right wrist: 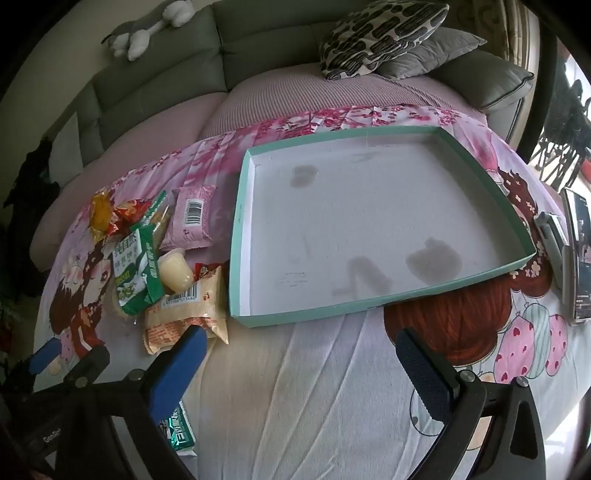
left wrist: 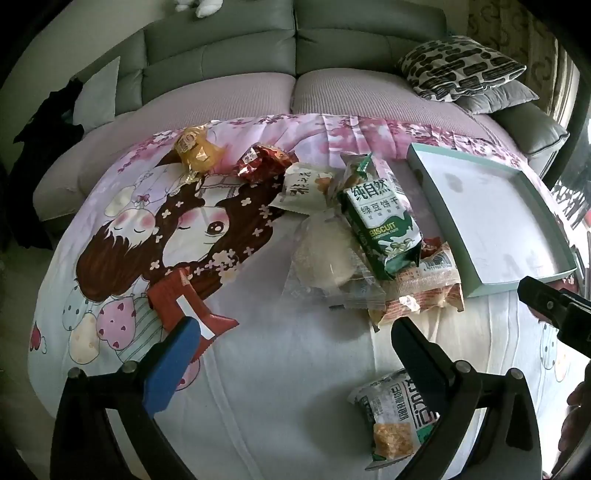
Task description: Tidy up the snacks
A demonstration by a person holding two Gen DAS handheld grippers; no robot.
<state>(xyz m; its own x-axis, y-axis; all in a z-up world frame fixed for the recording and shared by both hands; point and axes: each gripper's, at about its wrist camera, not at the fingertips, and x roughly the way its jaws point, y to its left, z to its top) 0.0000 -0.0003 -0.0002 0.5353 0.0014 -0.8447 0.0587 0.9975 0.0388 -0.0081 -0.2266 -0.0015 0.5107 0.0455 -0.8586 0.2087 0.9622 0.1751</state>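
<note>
A pile of snacks lies on a cartoon-print sheet: a green biscuit pack [left wrist: 380,225] [right wrist: 135,273], a clear bag with a pale bun [left wrist: 328,258], an orange-white pack [left wrist: 424,291] [right wrist: 184,314], a white pack [left wrist: 303,188], a red pack [left wrist: 264,162], a yellow pack [left wrist: 197,151] and a pink pack [right wrist: 192,218]. A red-brown bar [left wrist: 184,306] lies by my left gripper [left wrist: 295,339], which is open and empty. A green-white pack [left wrist: 395,413] lies under its right finger. The teal-rimmed tray [right wrist: 236,236] [left wrist: 436,188] is empty. My right gripper [right wrist: 299,350] is open, empty, in front of the tray.
A grey sofa [left wrist: 258,48] with a patterned cushion [right wrist: 380,33] and a plush toy [right wrist: 147,29] stands behind. A phone [right wrist: 580,251] and a grey stapler-like object [right wrist: 554,236] lie right of the tray. Dark clothing [left wrist: 40,147] hangs at the left.
</note>
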